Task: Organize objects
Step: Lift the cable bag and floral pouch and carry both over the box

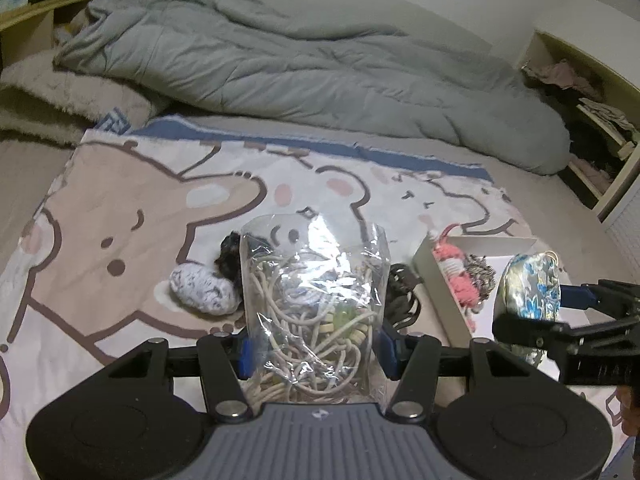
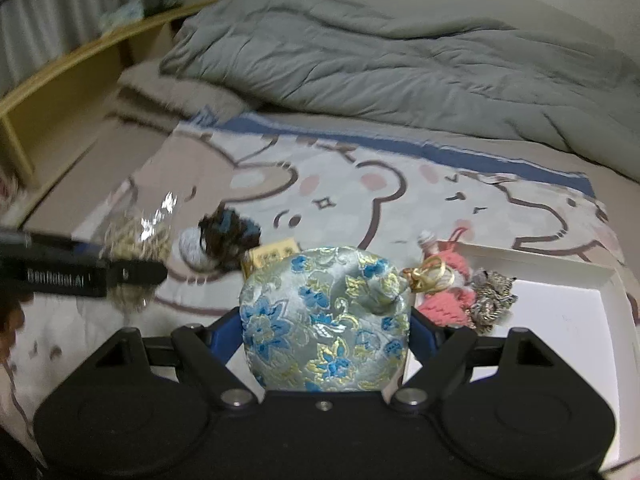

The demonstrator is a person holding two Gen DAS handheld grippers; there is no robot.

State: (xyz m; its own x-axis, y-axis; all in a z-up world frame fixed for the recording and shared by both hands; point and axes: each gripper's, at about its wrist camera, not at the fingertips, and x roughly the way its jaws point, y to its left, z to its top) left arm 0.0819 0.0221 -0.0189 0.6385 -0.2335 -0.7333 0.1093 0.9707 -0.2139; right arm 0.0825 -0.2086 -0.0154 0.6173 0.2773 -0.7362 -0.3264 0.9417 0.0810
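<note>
Slippage threatens: left gripper (image 1: pixel 316 350) pinches a slick clear bag of cords (image 1: pixel 314 304), right gripper (image 2: pixel 326 334) clamps a rounded brocade pouch (image 2: pixel 324 320).

Home bedroom: bed with rumpled grey duvet (image 1: pixel 312 68), cartoon-bear blanket (image 1: pixel 120 208), wooden shelving (image 2: pixel 60 80) alongside.

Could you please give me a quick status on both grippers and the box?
Left gripper jaws shut on clear bag of cords. Right gripper jaws shut on brocade pouch. White box holds pink knit item; nothing blocking it.
</note>
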